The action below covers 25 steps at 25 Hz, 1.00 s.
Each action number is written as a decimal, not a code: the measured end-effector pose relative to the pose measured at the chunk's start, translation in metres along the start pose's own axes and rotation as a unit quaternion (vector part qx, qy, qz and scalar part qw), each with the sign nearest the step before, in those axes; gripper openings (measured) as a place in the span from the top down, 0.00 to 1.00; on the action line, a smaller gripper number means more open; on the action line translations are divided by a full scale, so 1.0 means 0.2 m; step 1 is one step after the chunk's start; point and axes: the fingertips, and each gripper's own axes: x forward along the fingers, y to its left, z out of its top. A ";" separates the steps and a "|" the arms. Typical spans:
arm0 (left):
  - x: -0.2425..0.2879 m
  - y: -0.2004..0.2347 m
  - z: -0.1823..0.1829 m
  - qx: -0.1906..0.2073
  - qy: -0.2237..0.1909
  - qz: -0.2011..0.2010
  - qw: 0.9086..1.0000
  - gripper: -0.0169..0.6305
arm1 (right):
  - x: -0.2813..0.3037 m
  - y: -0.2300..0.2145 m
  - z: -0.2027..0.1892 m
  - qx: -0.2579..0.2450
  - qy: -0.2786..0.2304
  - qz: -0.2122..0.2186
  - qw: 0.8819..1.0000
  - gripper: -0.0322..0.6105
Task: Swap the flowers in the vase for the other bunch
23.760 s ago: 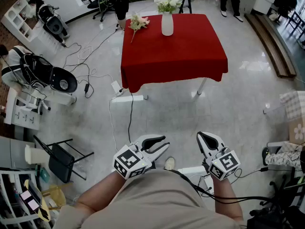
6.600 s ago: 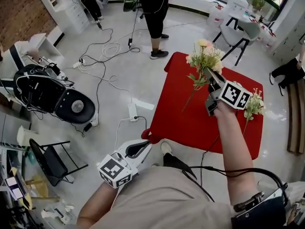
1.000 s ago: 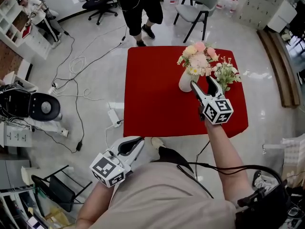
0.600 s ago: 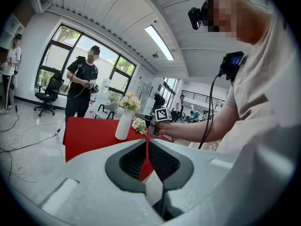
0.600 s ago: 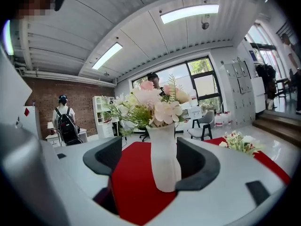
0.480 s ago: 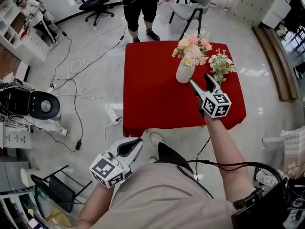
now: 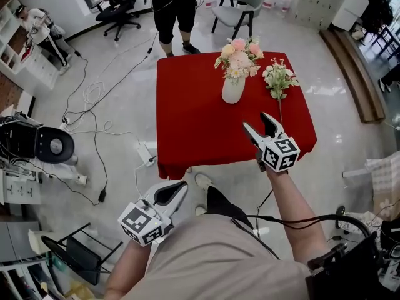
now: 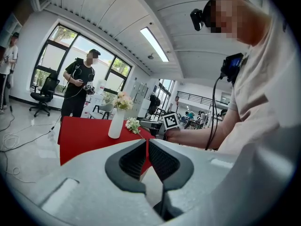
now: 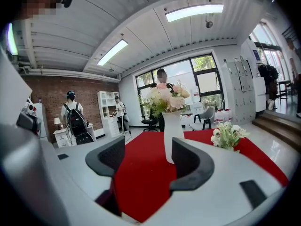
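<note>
Right gripper view: empty right tool (image 9: 148,160), spread but just narrowing, partly hides vase (image 9: 172,126); left tool (image 8: 147,157) clenched.

Head view: a table (image 7: 194,117) under a red cloth, on a pale glossy floor. Beyond its far edge stand a person in black (image 7: 170,8), a grey chair (image 7: 240,2) and a black office chair (image 7: 115,8). Left: loose cables (image 7: 94,95), a white power strip (image 7: 145,152), a round black machine (image 7: 40,144). Right: a long wooden step (image 7: 351,67). Right gripper view: brick wall (image 9: 51,95), ceiling light strips (image 9: 195,12).
</note>
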 end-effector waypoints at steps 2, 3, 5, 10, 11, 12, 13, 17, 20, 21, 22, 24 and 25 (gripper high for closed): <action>0.00 -0.02 -0.01 0.000 -0.002 -0.004 1.000 0.96 | -0.09 0.09 -0.02 0.006 -0.004 0.017 1.000 0.57; -0.01 -0.03 -0.02 -0.001 -0.002 -0.005 1.000 0.96 | -0.14 0.13 -0.04 0.006 -0.004 0.022 1.000 0.64; -0.03 -0.05 -0.05 -0.001 -0.002 -0.008 1.000 0.96 | -0.23 0.21 -0.08 0.003 -0.001 0.029 1.000 0.82; -0.05 -0.13 -0.09 -0.004 0.003 -0.023 1.000 0.96 | -0.39 0.40 -0.18 -0.012 0.032 0.051 0.998 0.86; -0.05 -0.15 -0.10 -0.004 0.002 -0.026 1.000 0.96 | -0.42 0.43 -0.20 -0.015 0.039 0.056 0.998 0.86; -0.06 -0.16 -0.11 -0.003 0.002 -0.028 1.000 0.96 | -0.45 0.47 -0.22 -0.018 0.045 0.062 0.997 0.86; -0.06 -0.18 -0.12 -0.004 0.002 -0.030 1.000 0.96 | -0.47 0.51 -0.24 -0.023 0.051 0.068 0.996 0.87; -0.09 -0.24 -0.13 -0.001 -0.003 -0.033 0.999 0.96 | -0.57 0.65 -0.32 -0.034 0.075 0.090 0.993 0.89; -0.12 -0.27 -0.15 -0.002 -0.006 -0.030 1.000 0.96 | -0.63 0.74 -0.35 -0.028 0.082 0.108 0.990 0.90; -0.13 -0.28 -0.16 -0.002 -0.005 -0.029 1.000 0.96 | -0.64 0.77 -0.36 -0.029 0.083 0.114 0.990 0.91; -0.14 -0.29 -0.18 -0.003 -0.004 -0.029 1.000 0.96 | -0.65 0.80 -0.37 -0.030 0.082 0.118 0.989 0.91; -0.16 -0.31 -0.21 -0.005 -0.002 -0.028 1.000 0.96 | -0.68 0.85 -0.37 -0.035 0.081 0.125 0.988 0.91; -0.17 -0.32 -0.22 -0.006 -0.001 -0.027 1.000 0.96 | -0.70 0.87 -0.37 -0.036 0.080 0.128 0.988 0.92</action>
